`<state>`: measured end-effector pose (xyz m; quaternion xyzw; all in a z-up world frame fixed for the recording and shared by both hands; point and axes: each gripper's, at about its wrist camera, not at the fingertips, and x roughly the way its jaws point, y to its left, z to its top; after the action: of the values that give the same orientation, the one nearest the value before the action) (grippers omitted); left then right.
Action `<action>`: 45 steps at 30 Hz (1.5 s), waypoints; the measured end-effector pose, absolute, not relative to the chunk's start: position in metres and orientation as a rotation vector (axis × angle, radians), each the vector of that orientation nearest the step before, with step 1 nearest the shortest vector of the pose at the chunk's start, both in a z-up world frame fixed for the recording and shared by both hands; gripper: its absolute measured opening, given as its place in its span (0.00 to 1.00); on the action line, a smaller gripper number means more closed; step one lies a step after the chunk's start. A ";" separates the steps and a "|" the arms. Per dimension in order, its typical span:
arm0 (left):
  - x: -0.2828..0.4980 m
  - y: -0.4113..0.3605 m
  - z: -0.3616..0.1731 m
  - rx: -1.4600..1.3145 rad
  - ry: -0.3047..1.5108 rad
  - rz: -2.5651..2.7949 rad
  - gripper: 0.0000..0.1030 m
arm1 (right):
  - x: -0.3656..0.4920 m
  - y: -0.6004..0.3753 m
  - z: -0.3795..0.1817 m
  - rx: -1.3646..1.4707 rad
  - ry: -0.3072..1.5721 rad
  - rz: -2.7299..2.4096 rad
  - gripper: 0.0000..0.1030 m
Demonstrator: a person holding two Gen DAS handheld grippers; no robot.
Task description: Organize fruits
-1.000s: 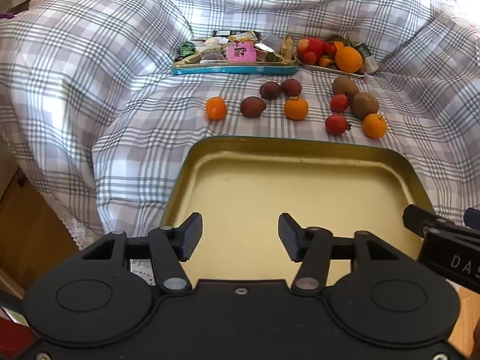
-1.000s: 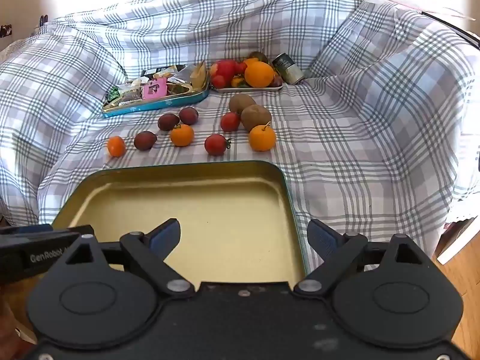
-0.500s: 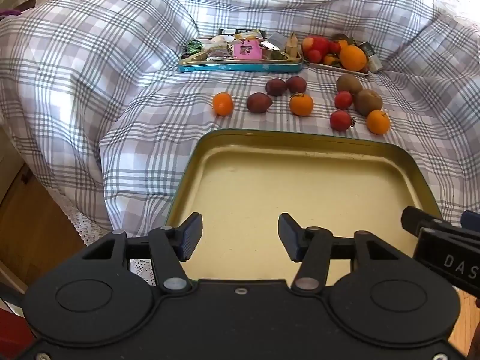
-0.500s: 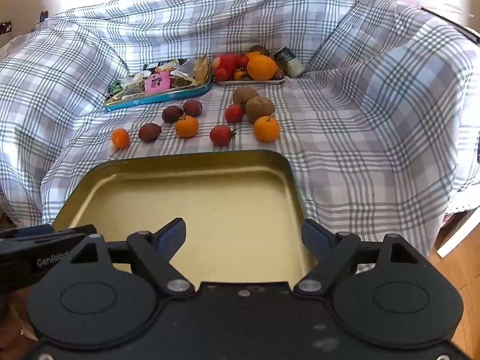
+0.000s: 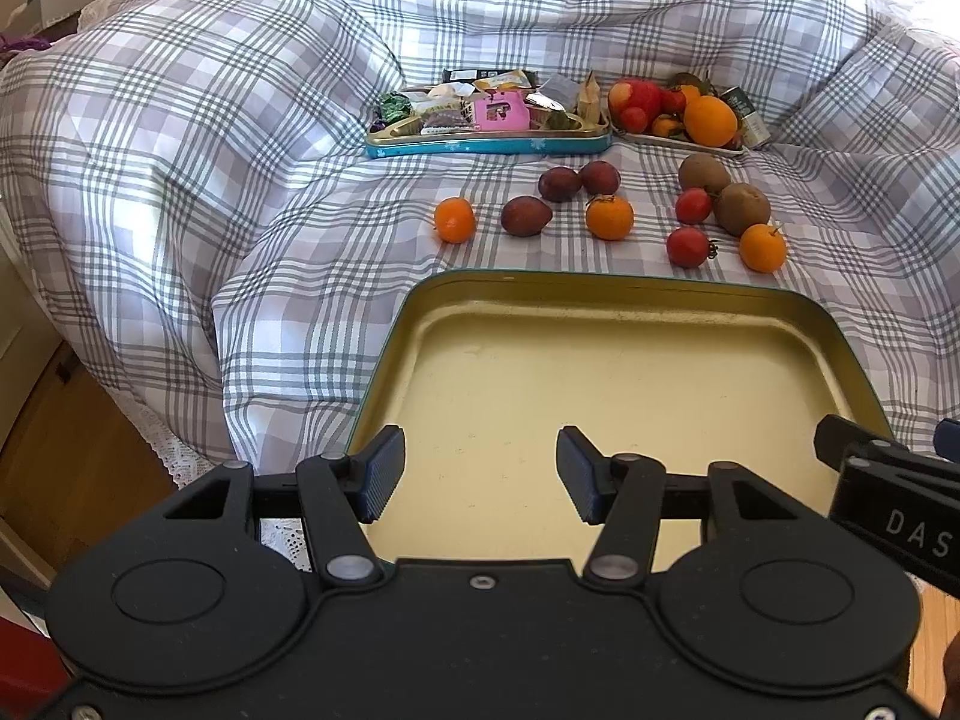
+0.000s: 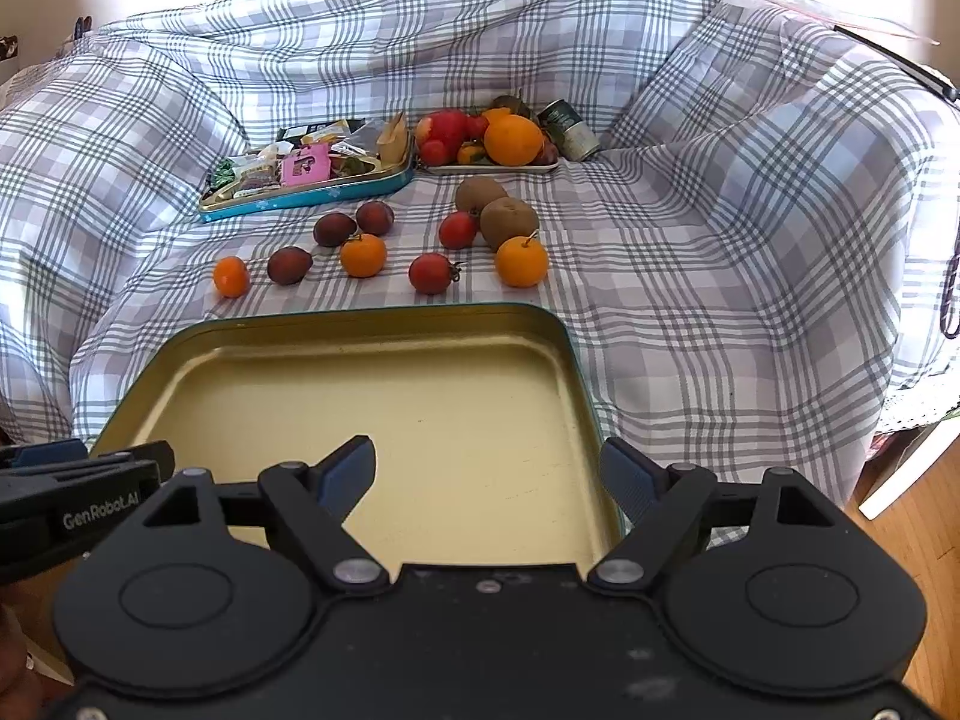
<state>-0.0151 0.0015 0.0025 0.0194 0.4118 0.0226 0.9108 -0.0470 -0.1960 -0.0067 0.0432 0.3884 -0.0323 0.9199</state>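
A checked cloth (image 5: 240,180) carries loose fruit (image 5: 609,216) beyond a gold tray (image 5: 600,384). The left gripper (image 5: 480,474) and right gripper (image 6: 489,474) hover over the tray, jaws spread, holding nothing.

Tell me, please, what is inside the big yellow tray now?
Nothing: the big yellow tray shows only its bare bottom. Both grippers, left and right, cover its near edge, so that strip is unseen.

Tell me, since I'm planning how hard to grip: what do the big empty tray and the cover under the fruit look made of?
The tray looks like thin pressed metal, probably tin: matte gold inside, teal outer rim, rounded stamped corners. The cover is soft woven fabric, a grey plaid that creases and drapes in folds.
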 end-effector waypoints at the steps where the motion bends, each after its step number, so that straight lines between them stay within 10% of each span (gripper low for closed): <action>1: -0.015 0.002 0.002 0.041 0.849 0.047 0.58 | -0.047 -0.196 -0.007 0.089 0.798 -0.068 0.83; 45: -0.020 0.001 0.003 0.023 0.857 0.026 0.55 | -0.046 -0.193 -0.009 0.080 0.818 -0.032 0.80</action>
<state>-0.0197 0.0011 0.0027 0.0111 0.4156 0.0128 0.9094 -0.0463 -0.1930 -0.0087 0.0388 0.3975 -0.0156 0.9167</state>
